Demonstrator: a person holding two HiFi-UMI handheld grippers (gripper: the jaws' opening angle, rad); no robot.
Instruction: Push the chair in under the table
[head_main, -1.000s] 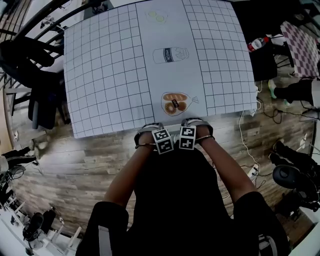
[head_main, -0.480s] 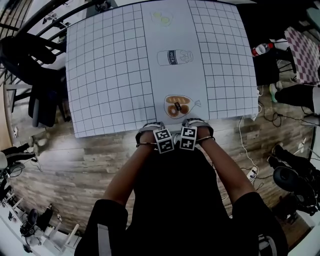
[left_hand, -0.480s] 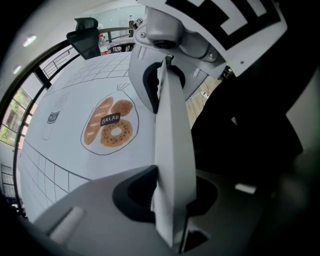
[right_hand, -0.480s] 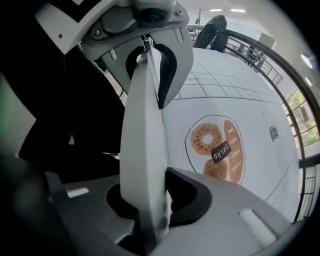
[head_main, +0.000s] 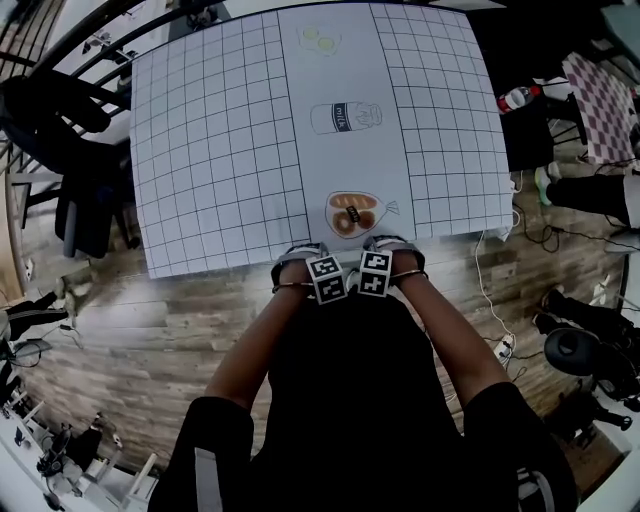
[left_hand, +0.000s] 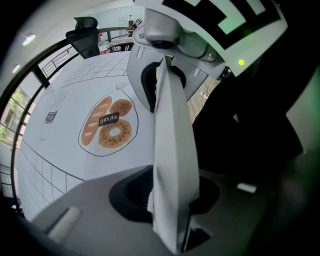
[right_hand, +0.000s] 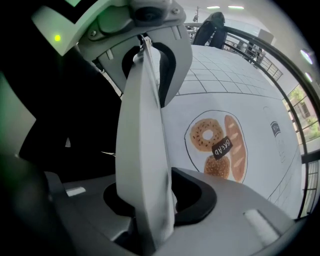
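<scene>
Where wood floor surrounds it, gridded table, bread drawing

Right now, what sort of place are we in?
Probably an office or lab set up for recording: a table under a gridded sheet, black office chairs beside it, and cables on the wood floor.
</scene>
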